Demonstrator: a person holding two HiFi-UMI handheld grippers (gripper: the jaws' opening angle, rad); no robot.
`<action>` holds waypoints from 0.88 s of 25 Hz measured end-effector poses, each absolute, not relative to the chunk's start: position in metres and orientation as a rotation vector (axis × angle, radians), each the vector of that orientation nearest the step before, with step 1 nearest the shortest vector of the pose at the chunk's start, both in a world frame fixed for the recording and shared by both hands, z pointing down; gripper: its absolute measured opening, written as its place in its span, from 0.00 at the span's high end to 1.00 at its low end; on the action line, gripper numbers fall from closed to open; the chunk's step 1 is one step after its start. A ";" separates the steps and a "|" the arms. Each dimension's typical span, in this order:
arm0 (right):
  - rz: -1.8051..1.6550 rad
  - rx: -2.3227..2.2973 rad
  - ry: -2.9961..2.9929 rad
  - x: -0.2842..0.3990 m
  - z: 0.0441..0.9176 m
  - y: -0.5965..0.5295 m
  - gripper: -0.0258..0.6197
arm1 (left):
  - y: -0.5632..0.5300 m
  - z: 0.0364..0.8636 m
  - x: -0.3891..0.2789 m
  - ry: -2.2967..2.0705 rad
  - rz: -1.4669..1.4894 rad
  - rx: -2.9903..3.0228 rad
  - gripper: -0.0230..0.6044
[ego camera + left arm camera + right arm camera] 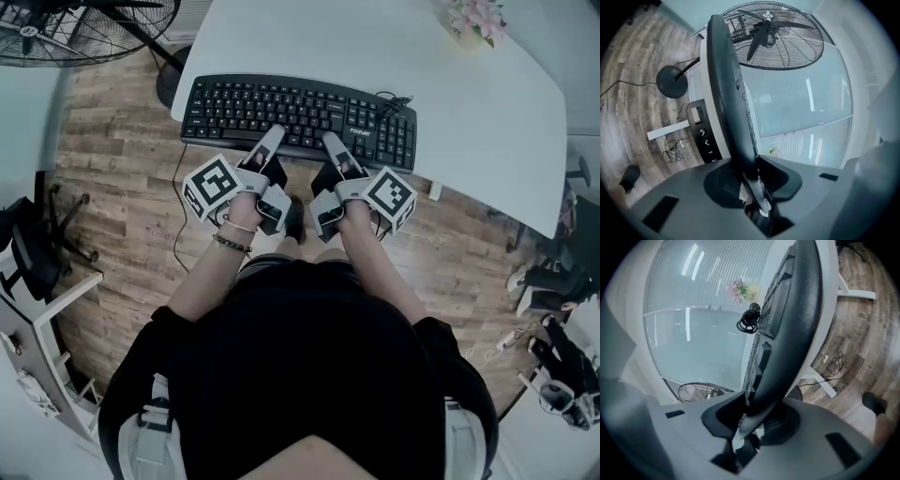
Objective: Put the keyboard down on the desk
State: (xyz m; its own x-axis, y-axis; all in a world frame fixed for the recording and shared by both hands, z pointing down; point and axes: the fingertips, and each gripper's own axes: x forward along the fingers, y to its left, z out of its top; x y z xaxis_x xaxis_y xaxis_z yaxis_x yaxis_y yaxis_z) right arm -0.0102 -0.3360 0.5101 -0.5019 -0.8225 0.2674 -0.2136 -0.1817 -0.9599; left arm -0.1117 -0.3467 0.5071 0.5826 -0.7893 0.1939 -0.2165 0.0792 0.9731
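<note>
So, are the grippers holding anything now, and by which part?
Yes, the keyboard. The left gripper and the right gripper each clamp its long edge nearest the person, one on either side of the middle.

A control panel (pixel 707 140) fixed under the front edge of the desk (pixel 469 112) carries white arrow signs, followed by the digits "1" and "2". The flower pot (pixel 752 292) at the desk's far right corner bears a small word that seems to read "Life". The white brand print on the keyboard (pixel 300 112), above its number pad, is too small to read.
</note>
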 end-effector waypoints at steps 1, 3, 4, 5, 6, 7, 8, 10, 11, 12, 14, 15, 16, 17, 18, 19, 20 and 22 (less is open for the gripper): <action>-1.736 -1.196 1.621 -0.010 0.511 -0.335 0.81 | -0.346 0.507 -0.112 -0.899 -0.527 1.469 0.80; -1.748 -1.191 1.612 -0.011 0.514 -0.335 0.81 | -0.346 0.509 -0.112 -0.892 -0.519 1.475 0.80; -1.752 -1.190 1.607 -0.011 0.514 -0.334 0.81 | -0.347 0.509 -0.112 -0.889 -0.514 1.479 0.80; -1.753 -1.193 1.604 -0.011 0.515 -0.334 0.81 | -0.347 0.510 -0.111 -0.885 -0.510 1.483 0.80; -1.752 -1.196 1.603 -0.010 0.515 -0.334 0.81 | -0.347 0.511 -0.111 -0.880 -0.504 1.486 0.80; -1.751 -1.198 1.604 -0.010 0.516 -0.333 0.81 | -0.347 0.511 -0.111 -0.876 -0.498 1.490 0.80; -1.749 -1.199 1.604 -0.010 0.516 -0.333 0.81 | -0.347 0.512 -0.111 -0.873 -0.493 1.492 0.80; -1.746 -1.198 1.602 -0.010 0.515 -0.333 0.81 | -0.347 0.512 -0.110 -0.868 -0.483 1.501 0.80; -1.748 -1.196 1.601 -0.010 0.515 -0.334 0.81 | -0.347 0.511 -0.110 -0.865 -0.477 1.505 0.80; -1.752 -1.194 1.599 -0.011 0.516 -0.334 0.81 | -0.347 0.512 -0.110 -0.862 -0.472 1.508 0.80; -1.765 -1.184 1.588 -0.012 0.517 -0.332 0.81 | -0.346 0.513 -0.111 -0.858 -0.466 1.510 0.80; -1.773 -1.178 1.582 -0.012 0.518 -0.331 0.81 | -0.345 0.514 -0.111 -0.859 -0.464 1.512 0.80; -1.779 -1.174 1.577 -0.012 0.519 -0.330 0.81 | -0.344 0.516 -0.111 -0.859 -0.462 1.514 0.79; -1.783 -1.171 1.575 -0.012 0.521 -0.330 0.81 | -0.344 0.517 -0.110 -0.860 -0.460 1.516 0.79; -1.783 -1.170 1.574 -0.011 0.522 -0.330 0.81 | -0.344 0.518 -0.110 -0.858 -0.459 1.519 0.79; -1.780 -1.168 1.572 -0.011 0.521 -0.330 0.81 | -0.345 0.518 -0.109 -0.855 -0.457 1.521 0.79; -1.775 -1.166 1.571 -0.011 0.520 -0.331 0.81 | -0.345 0.518 -0.109 -0.851 -0.456 1.523 0.79; -1.769 -1.159 1.569 -0.012 0.520 -0.331 0.81 | -0.345 0.519 -0.109 -0.846 -0.449 1.528 0.79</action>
State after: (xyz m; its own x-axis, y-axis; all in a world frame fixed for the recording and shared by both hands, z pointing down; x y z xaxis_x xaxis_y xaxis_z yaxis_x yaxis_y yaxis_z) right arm -0.0119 -0.3308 0.5202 -0.5108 -0.8180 0.2643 -0.1649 -0.2085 -0.9640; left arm -0.1092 -0.3450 0.5193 0.6529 -0.7313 0.1974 -0.2473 0.0405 0.9681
